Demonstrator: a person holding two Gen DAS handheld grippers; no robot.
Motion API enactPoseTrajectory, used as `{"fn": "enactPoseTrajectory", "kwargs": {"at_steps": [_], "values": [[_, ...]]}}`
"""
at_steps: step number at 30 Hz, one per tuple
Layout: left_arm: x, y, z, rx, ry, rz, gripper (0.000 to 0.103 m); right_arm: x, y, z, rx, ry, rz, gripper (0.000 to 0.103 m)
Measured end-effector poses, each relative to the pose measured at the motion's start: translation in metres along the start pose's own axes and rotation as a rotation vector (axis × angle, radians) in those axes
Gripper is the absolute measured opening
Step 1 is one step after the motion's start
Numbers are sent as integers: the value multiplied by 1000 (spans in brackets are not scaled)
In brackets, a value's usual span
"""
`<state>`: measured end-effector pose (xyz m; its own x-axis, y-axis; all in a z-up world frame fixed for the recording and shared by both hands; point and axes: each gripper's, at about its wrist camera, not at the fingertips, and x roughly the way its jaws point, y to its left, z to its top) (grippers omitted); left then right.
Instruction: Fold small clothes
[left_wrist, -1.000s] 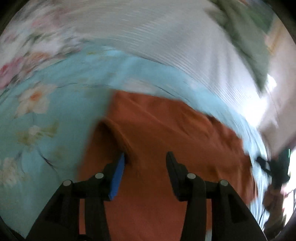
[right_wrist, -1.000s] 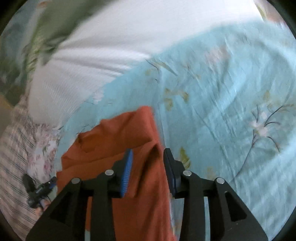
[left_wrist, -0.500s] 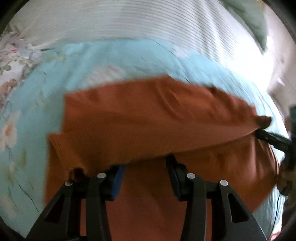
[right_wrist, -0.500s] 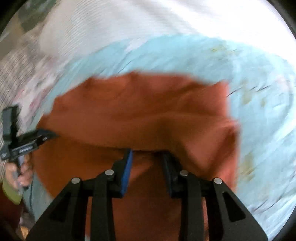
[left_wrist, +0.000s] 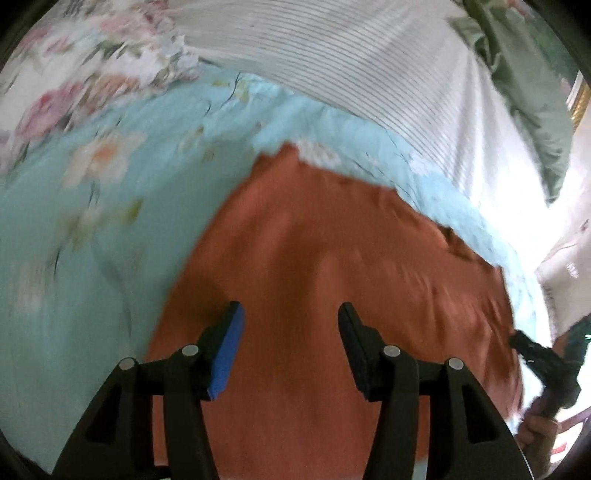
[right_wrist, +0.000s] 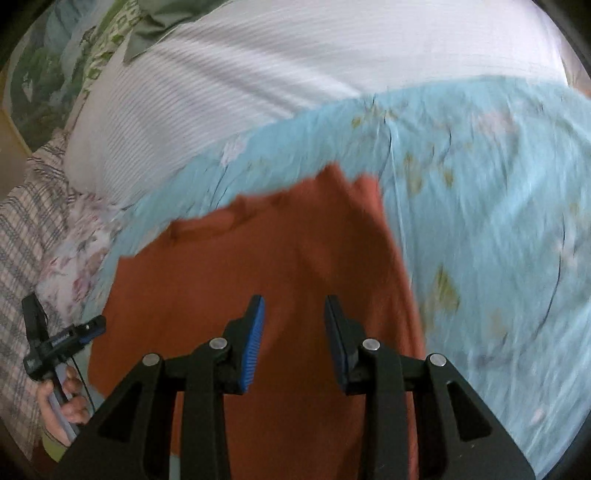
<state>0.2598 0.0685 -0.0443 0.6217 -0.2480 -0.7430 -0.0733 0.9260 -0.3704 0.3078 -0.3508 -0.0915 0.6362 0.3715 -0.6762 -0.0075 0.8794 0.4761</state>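
A rust-orange garment (left_wrist: 325, 266) lies flat on a light blue floral bedsheet (left_wrist: 81, 229). It also shows in the right wrist view (right_wrist: 280, 251) on the same sheet (right_wrist: 498, 206). My left gripper (left_wrist: 290, 314) is open and empty, just above the garment's near left part. My right gripper (right_wrist: 293, 306) is open and empty above the garment's near right part. Each gripper shows in the other's view: the right one at the right edge (left_wrist: 543, 360), the left one at the left edge (right_wrist: 62, 341).
A white striped pillow or cover (left_wrist: 362, 62) lies behind the sheet, also seen in the right wrist view (right_wrist: 229, 85). Green fabric (left_wrist: 532, 74) sits at the far right, a plaid cloth (right_wrist: 26, 229) at the left, and pink floral fabric (left_wrist: 81, 74) at the far left.
Both grippers carried a garment edge forward, folding it over, then let go and opened. The garment now lies flat and both grippers have drawn back.
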Motion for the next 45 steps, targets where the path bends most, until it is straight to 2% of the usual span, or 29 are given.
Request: {"fn": "enactPoseTrajectory", "kwargs": {"at_steps": [4,7,8,10,12,14,17,20,26,27,29,30,31,33,36,40,43,45], "values": [[-32,7,-43,-38,-8,-64,58,-11,-17,-29,59,1,-4,35],[-51,17,-70,-71,-8,-91,59,-31,-34,-46,131,-52,-16,35],[-56,22,-79,-93,-7,-94,60,-41,-39,-48,160,-76,-44,35],[-61,32,-93,-151,1,-101,61,-55,-42,-52,179,-107,-67,36],[-62,43,-103,-203,2,-108,62,-69,-41,-53,185,-135,-55,36],[-56,50,-107,-242,2,-129,63,-79,-36,-54,169,-144,-29,38],[-51,54,-106,-296,-21,-159,69,-84,-22,-56,141,-140,-2,49],[-44,56,-101,-337,-39,-164,70,-80,-7,-58,112,-125,35,50],[-20,57,-71,-386,-77,-123,67,-66,13,-63,85,-78,92,50],[-16,57,-65,-390,-85,-115,65,-65,15,-63,83,-73,98,50],[-10,55,-56,-379,-89,-86,48,-60,18,-63,79,-63,111,50],[-5,55,-51,-376,-83,-81,30,-58,19,-62,80,-59,116,50],[-1,57,-48,-382,-74,-95,19,-56,19,-61,82,-54,122,50],[-2,54,-43,-385,-77,-105,14,-51,20,-58,85,-41,144,50],[-16,26,-36,-279,-122,-72,12,-45,19,-51,87,-21,177,50],[-32,-34,-28,-97,-162,-93,10,-38,14,-38,97,8,227,50],[-32,-94,-34,104,-174,-77,10,-28,7,-27,123,56,304,50],[-21,-136,-46,255,-175,-27,10,-18,5,-18,131,104,341,50]]}}
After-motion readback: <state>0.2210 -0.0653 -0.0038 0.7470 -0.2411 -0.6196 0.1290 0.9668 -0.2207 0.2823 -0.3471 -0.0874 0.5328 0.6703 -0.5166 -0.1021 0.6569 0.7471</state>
